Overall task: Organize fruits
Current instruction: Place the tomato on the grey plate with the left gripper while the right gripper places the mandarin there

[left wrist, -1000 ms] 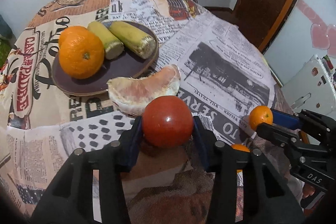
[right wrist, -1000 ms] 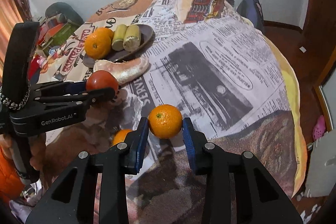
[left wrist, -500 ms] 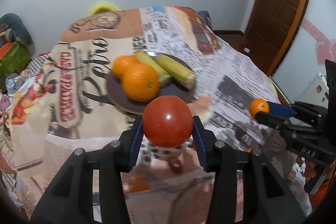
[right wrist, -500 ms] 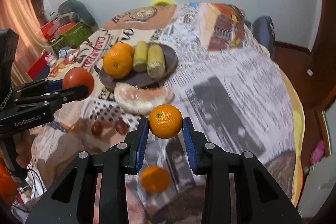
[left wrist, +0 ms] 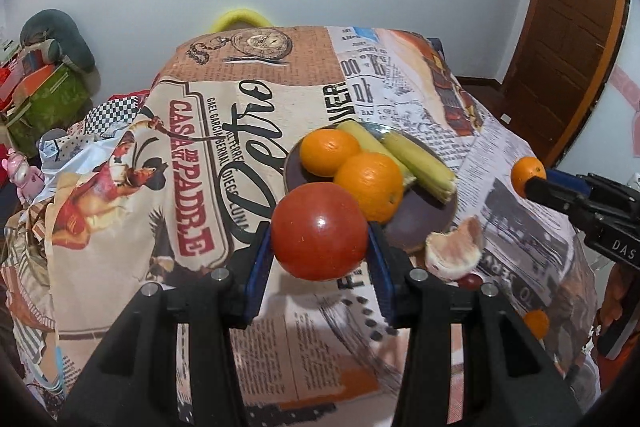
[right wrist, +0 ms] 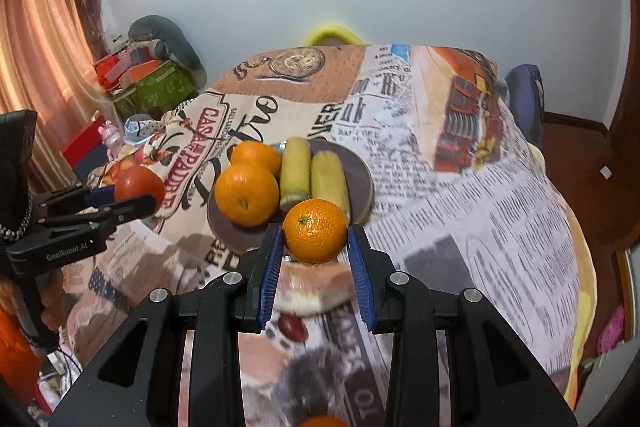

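My left gripper [left wrist: 320, 255] is shut on a red tomato [left wrist: 320, 231], held above the table in front of the dark plate [left wrist: 420, 223]. On that plate lie two oranges [left wrist: 370, 185] and two pieces of corn [left wrist: 420, 163]. My right gripper [right wrist: 314, 251] is shut on a small mandarin [right wrist: 315, 230], just short of the plate [right wrist: 360, 183]. In the right wrist view the left gripper [right wrist: 132, 201] and its tomato [right wrist: 138, 185] show at the left. In the left wrist view the right gripper [left wrist: 528, 183] with its mandarin [left wrist: 527, 175] shows at the right.
A peeled pomelo piece [left wrist: 454, 251] lies just before the plate, with a dark grape [left wrist: 470, 279] beside it and another grape [right wrist: 292, 327] under my right fingers. A loose mandarin [left wrist: 536, 323] sits near the table's right edge. Boxes and cushions [right wrist: 152, 79] crowd the left side.
Both grippers have risen and drawn back with their fruit, so the plate now sits farther away. The grips are unchanged.
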